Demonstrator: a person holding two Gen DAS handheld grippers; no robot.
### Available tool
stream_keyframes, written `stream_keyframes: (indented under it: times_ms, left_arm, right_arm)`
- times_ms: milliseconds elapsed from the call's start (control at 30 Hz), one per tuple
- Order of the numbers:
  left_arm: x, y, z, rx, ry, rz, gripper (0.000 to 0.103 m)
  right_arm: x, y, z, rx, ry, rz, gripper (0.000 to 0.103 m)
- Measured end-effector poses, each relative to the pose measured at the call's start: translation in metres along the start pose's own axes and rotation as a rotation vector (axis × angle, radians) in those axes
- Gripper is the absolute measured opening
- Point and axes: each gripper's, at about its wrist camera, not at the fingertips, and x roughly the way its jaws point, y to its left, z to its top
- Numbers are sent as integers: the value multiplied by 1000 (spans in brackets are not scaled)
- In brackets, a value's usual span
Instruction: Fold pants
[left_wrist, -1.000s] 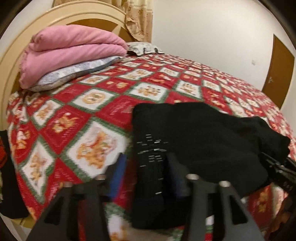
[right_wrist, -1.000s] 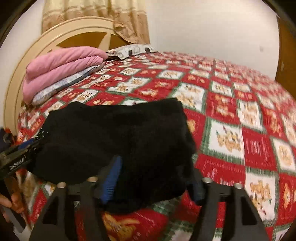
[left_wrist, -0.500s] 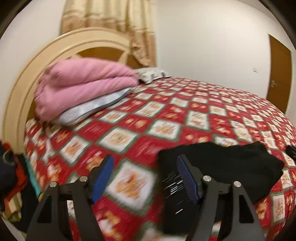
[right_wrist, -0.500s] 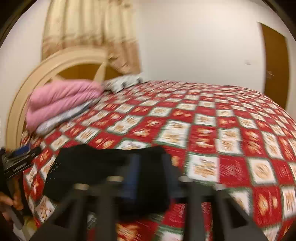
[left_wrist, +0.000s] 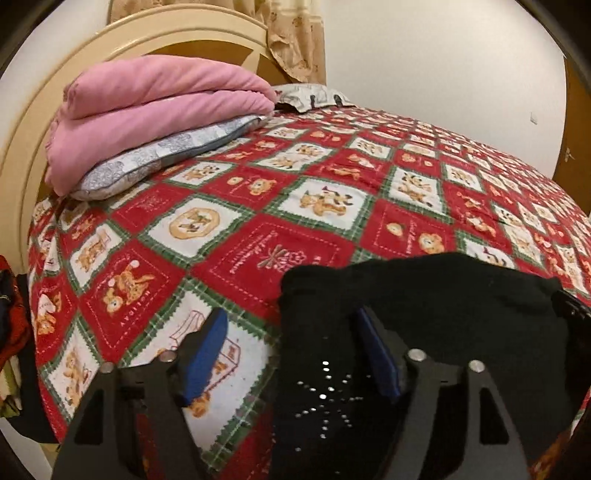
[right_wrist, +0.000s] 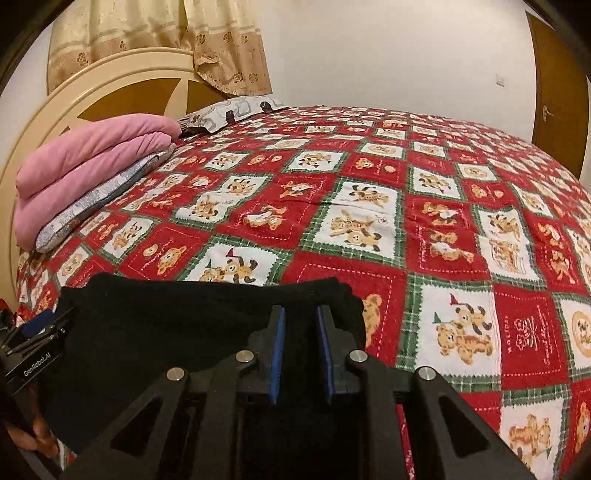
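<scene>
The black pants (left_wrist: 443, 295) (right_wrist: 184, 321) lie folded in a flat stack near the front edge of the red patchwork bedspread (left_wrist: 258, 236) (right_wrist: 443, 258). A pattern of small shiny studs shows on their near left part. My left gripper (left_wrist: 290, 347) straddles the pants' left edge and its jaws are opening. Its pads are not pressing the cloth. My right gripper (right_wrist: 299, 328) sits over the right part of the pants. Its jaws are narrow and black cloth fills the gap between the pads. The left gripper (right_wrist: 33, 354) and a hand (right_wrist: 33, 432) appear at the right wrist view's left edge.
A folded pink blanket (left_wrist: 147, 110) (right_wrist: 92, 158) rests on a grey pillow (left_wrist: 166, 155) against the cream headboard (left_wrist: 44, 122). A second pillow (right_wrist: 236, 110) lies further back. Clothes (left_wrist: 11, 314) hang off the bed's left side. A brown door (right_wrist: 557, 74) stands at the far right.
My right jaws went from wide apart to a narrow gap over the pants. My left jaws spread wider. Both cameras pulled back and tilted up. The pants kept their place.
</scene>
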Motion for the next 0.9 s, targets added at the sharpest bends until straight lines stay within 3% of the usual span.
stream_keyframes:
  times_ms: [133,267,333,400,667,900]
  left_arm:
    - [2,0,1,0,3,31,88]
    - [-7,1,3,3,18,45,89]
    - [-21,-2,2,37,-10,62,89]
    - [-37,-5,-1,73,-40,74,89]
    - [-62,-15,-26,102,-30,11,89]
    - [-77,-27,-46,128,-15,7,89]
  right_arm:
    - [-1,3,0,-14,-5,-14,19]
    - [-12,1,1,-4,-11,-5,22]
    - [-30,1,-2,46,-43,11,37]
    - [-51,3,-11,98,-77,67,78]
    - [-101,19,-53,87,-81,61,80]
    - [-113,8,-86,125,-6,31,80]
